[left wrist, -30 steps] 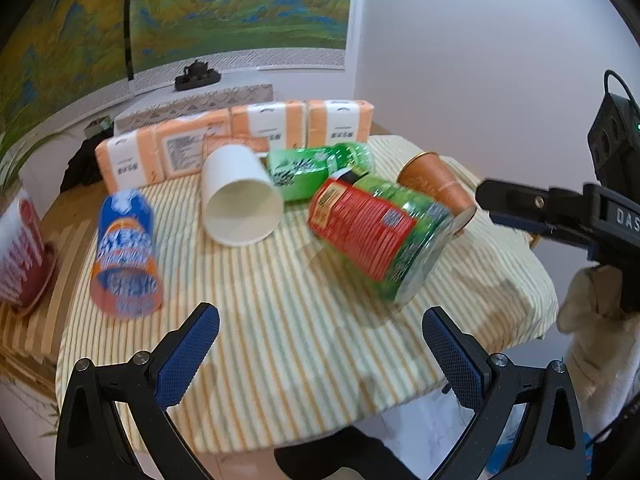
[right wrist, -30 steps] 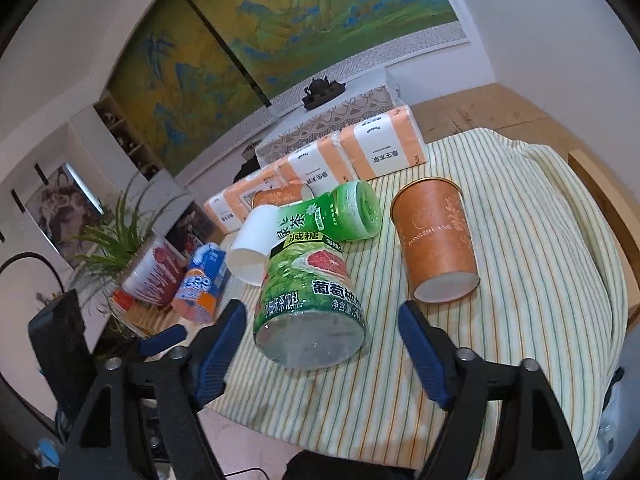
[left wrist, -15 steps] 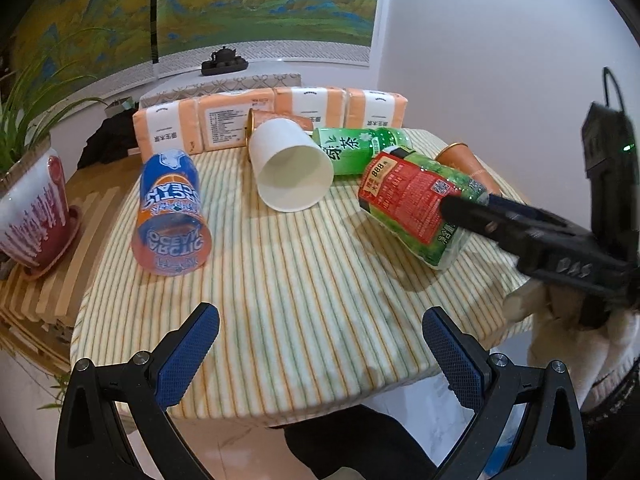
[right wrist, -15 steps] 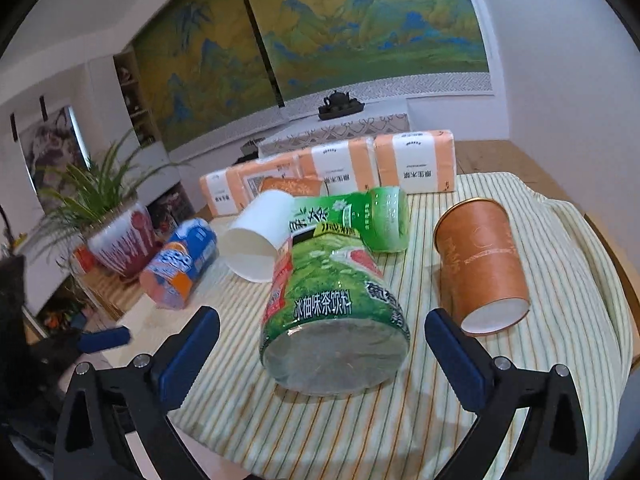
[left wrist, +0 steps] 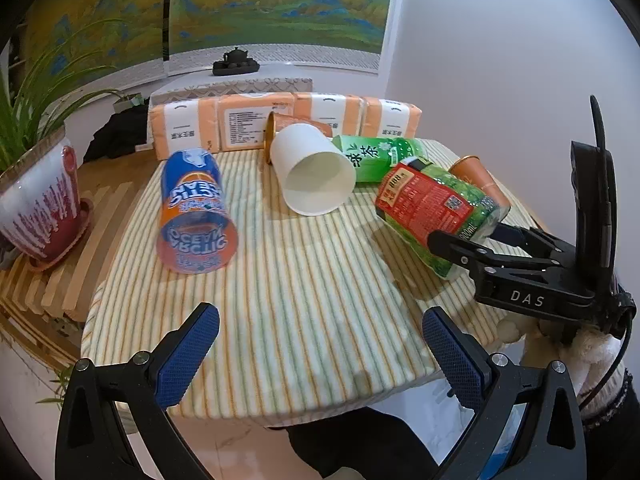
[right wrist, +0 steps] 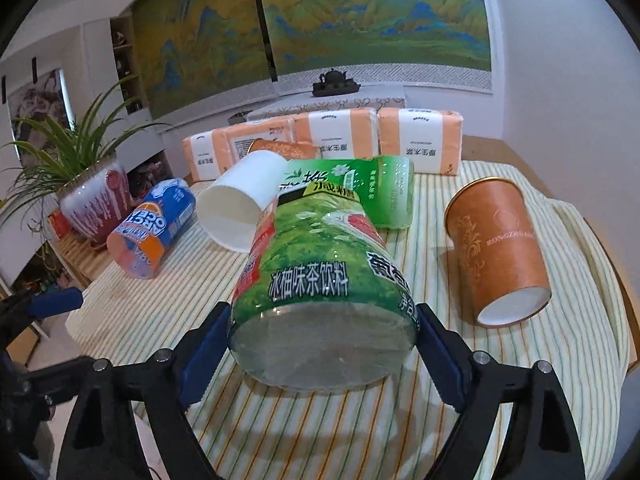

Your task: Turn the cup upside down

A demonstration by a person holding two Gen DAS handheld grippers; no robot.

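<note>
Left wrist view: the left gripper (left wrist: 320,348) hangs over the near edge of the desk (left wrist: 312,280), fingers wide and holding nothing. On the striped cloth lie several cut-bottle cups and paper cups on their sides: a blue Arctic Ocean cup (left wrist: 194,212) at left, a white paper cup (left wrist: 314,174) in the middle, a green tea cup (left wrist: 380,156) behind it. At right, the right gripper (left wrist: 464,240) reaches the open end of the green-and-red tea cup (left wrist: 434,212), with an orange paper cup (left wrist: 480,180) just beyond.

Right wrist view: the right gripper (right wrist: 322,336) has its fingers (right wrist: 206,344) set either side of the green-and-red tea cup (right wrist: 324,280) near its mouth, close against the wall; firm contact cannot be confirmed. The orange paper cup (right wrist: 498,252) lies at right, well apart.

Procedure: close gently, since the thin wall will likely buckle. Lift clear of the green tea cup (right wrist: 360,188), rotate mouth-down, and lower flat.
</note>
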